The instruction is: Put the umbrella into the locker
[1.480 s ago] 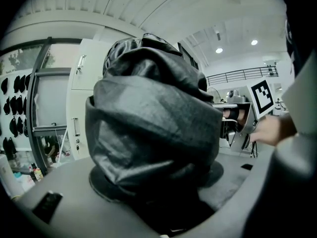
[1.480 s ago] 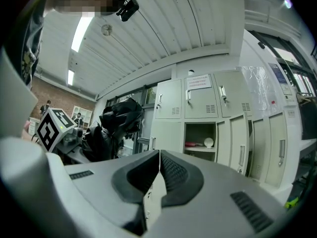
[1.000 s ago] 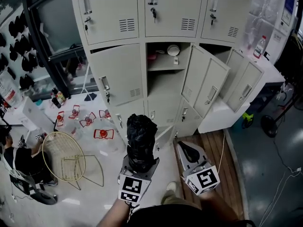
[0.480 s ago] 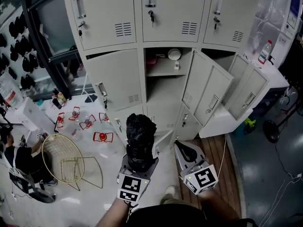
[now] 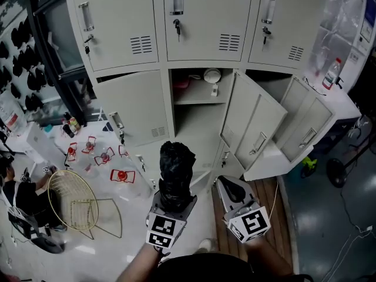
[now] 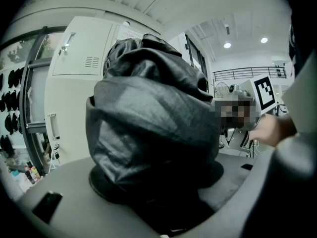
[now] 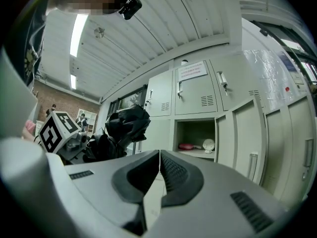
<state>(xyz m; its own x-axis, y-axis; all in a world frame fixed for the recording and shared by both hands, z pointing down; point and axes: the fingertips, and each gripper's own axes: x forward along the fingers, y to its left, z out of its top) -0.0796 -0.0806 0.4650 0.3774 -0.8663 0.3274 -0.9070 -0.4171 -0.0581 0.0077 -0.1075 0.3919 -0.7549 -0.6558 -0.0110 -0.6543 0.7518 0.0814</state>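
Note:
The black folded umbrella (image 5: 176, 170) stands upright in my left gripper (image 5: 174, 197), whose jaws are shut on its lower part. In the left gripper view the umbrella (image 6: 151, 133) fills the middle and hides the left gripper's (image 6: 153, 185) pads. My right gripper (image 5: 225, 184) is beside it on the right, shut and empty; its pads (image 7: 171, 170) meet in the right gripper view. The grey locker's open middle compartment (image 5: 197, 119) lies ahead of both, its door (image 5: 249, 128) swung out to the right. The umbrella (image 7: 124, 125) shows left of that compartment (image 7: 195, 133).
A shelf in the open compartment holds a pink thing and a white round object (image 5: 211, 75). Another open door (image 5: 305, 128) is further right. A yellow wire chair (image 5: 73, 201), red items (image 5: 120, 175) and a seated person (image 5: 20, 201) are on the left floor.
The lockers have drawn nearer and slid left in the head view as both grippers came forward together. The left grip on the umbrella is unchanged; the right gripper stays shut.

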